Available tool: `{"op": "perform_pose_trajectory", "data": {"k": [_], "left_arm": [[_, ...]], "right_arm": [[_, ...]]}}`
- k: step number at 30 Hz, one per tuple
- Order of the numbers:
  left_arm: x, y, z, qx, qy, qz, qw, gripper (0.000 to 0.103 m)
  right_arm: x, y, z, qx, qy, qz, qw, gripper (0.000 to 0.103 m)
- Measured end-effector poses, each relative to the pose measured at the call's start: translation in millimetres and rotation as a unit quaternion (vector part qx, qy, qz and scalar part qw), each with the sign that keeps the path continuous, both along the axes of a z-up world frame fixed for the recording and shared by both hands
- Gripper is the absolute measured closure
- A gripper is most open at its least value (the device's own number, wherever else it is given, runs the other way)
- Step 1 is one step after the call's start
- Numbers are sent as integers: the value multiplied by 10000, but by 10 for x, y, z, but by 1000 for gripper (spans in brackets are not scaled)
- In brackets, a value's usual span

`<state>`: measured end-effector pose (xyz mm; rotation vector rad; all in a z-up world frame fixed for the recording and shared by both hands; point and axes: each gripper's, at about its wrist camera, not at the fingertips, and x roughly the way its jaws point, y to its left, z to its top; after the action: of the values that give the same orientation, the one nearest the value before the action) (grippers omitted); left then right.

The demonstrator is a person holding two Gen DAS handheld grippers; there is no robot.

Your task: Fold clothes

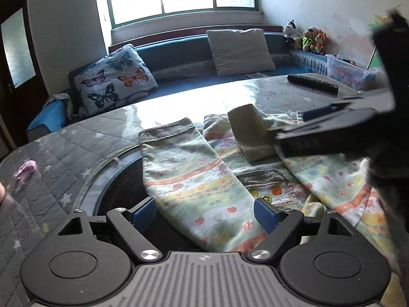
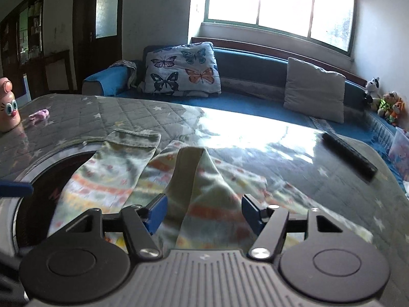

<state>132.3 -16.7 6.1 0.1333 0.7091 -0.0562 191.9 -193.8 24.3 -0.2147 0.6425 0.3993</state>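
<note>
I am looking along my left claw (image 1: 204, 211), and its jaws are standing wide apart, released, with one leg of the patterned trousers (image 1: 194, 179) lying between them but not pinched. The trousers are lying on the tabletop (image 1: 76, 148), which is wearing a grey quilted cover with stars under a shiny clear sheet. The left leg is stretching straight away from me, with its plain cuff at the far end. The other leg is crossing it and is partly doubled back, so the pale inside of its cuff is showing.

In the left view my right claw (image 1: 278, 134) is reaching in from the right side, just above this doubled cuff. In the right wrist view the right claw (image 2: 203, 211) is also released: the blue pads are well apart, and the raised fold of cloth is standing between them (I cannot tell if a pad is touching it).

A black remote control (image 1: 313, 83) is lying farther on the tabletop, well apart from the trousers. A small pink thing (image 2: 38, 115) is lying near the left edge.
</note>
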Motion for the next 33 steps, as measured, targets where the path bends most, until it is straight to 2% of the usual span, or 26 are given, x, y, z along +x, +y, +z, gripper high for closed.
{"op": "perform_pose_trajectory", "data": {"k": [2,4,6,10,12,15,17,20,23,26,27,29,30,31,33], "left_arm": [[72,-2,-31,-16,64,-21,10000,22],[142,-4,-59,-21,127,-39,9999,24],[206,-9,-77,-11,157,-45,9999,24],[390,3,-110,-2,217,35,9998,24],[491,15,-120,-21,254,92,9996,24],[655,35,-132,-39,284,223,9993,24],[766,42,-145,-25,309,316,9990,27],[909,18,-156,37,335,345,9988,29],[1027,-6,-176,89,378,329,9987,38],[1117,-2,-218,108,482,346,9982,52],[1133,4,-235,105,511,331,9981,62],[1136,18,-240,48,495,262,9984,71],[1129,21,-238,31,492,241,9985,84],[1123,24,-235,14,490,219,9986,92],[1097,32,-226,20,457,224,9987,97]], "right_arm": [[172,53,-61,-41,12,1,10000,40],[294,78,-133,-112,89,-26,9999,47],[396,91,-201,-174,165,-58,9997,59],[432,-11,-219,-130,207,-122,9996,78],[428,-79,-206,-112,198,-162,9996,92],[411,-163,-188,-116,167,-142,9997,96],[405,-183,-182,-93,167,-92,9998,96],[419,-183,-179,-66,185,-22,9998,92],[429,-214,-180,-8,173,-35,9998,89],[440,-245,-182,51,160,-48,9998,98],[443,-255,-182,70,156,-52,9998,99],[441,-290,-172,115,133,-72,9998,100],[410,-357,-129,157,70,-123,9998,100],[377,-430,-80,190,8,-186,9996,100],[299,-593,22,259,-112,-322,9991,100]]}}
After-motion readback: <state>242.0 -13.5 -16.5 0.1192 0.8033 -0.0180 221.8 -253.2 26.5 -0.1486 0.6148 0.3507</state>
